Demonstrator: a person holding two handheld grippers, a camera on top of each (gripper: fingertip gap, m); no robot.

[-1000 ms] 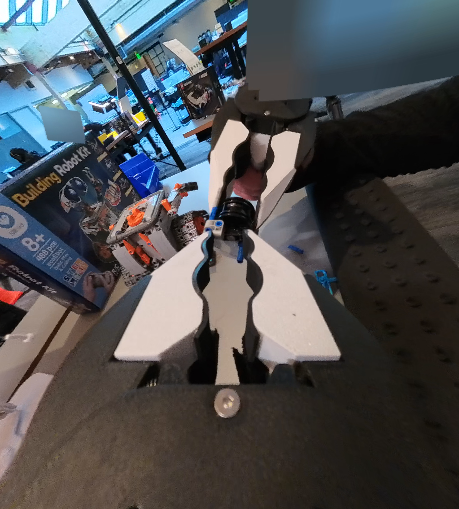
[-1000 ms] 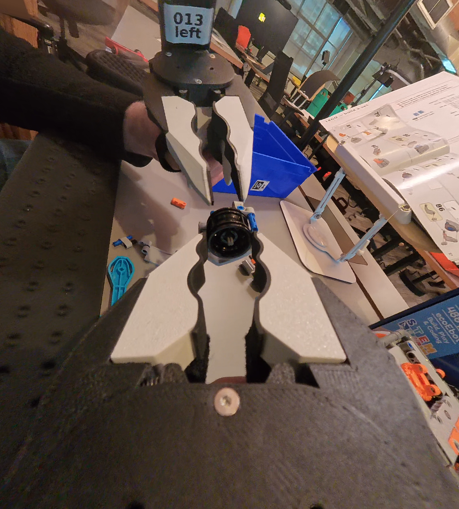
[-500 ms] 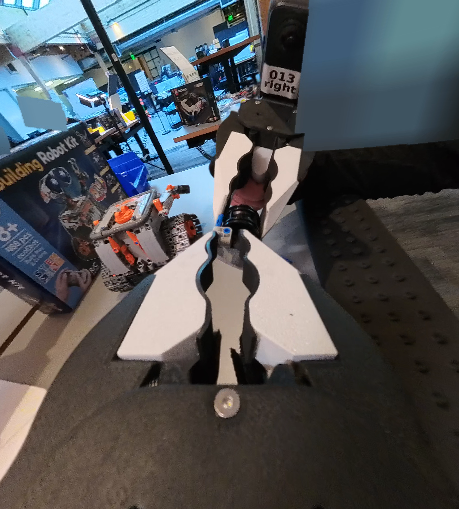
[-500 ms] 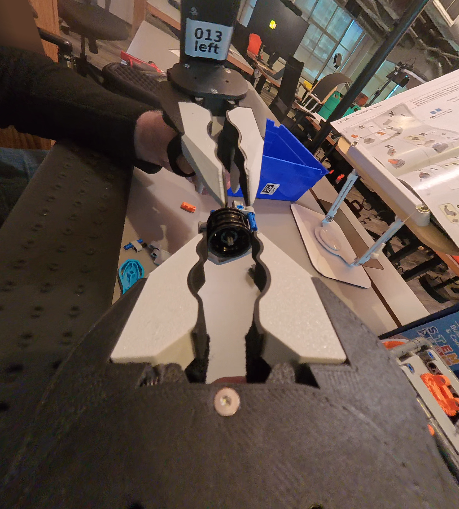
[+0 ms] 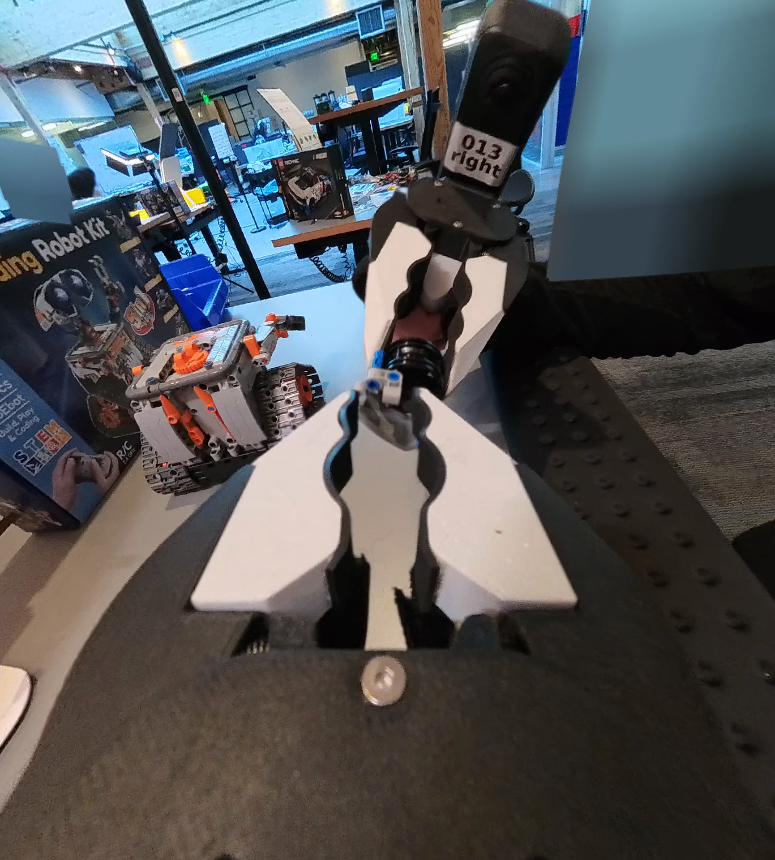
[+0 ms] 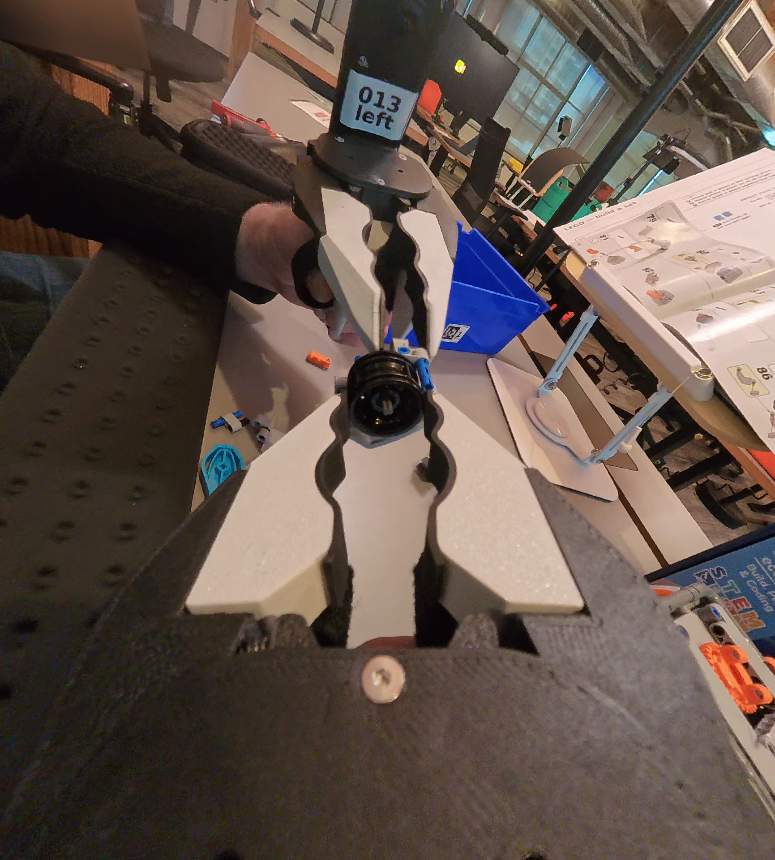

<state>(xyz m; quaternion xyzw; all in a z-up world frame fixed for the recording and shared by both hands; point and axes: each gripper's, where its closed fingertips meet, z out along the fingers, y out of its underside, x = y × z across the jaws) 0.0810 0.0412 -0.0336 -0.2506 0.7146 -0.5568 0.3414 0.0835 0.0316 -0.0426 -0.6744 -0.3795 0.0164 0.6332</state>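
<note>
Pale grey counter (image 6: 278, 353), w/ these directly on it: blue bin (image 6: 483, 298) at far end, white stand base (image 6: 557, 442) beside it, orange piece (image 6: 319, 359), small blue/grey bits (image 6: 236, 421), cyan tool (image 6: 220, 467). Tracked robot model (image 5: 218, 400) next to kit box (image 5: 46, 363).

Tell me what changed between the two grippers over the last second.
The left gripper moved in toward the black wheel and narrowed its fingers onto the grey connector at the wheel's end, which now sits deeper between them. The right gripper stayed clamped on the wheel. The tracked robot model and blue bin did not move.
</note>
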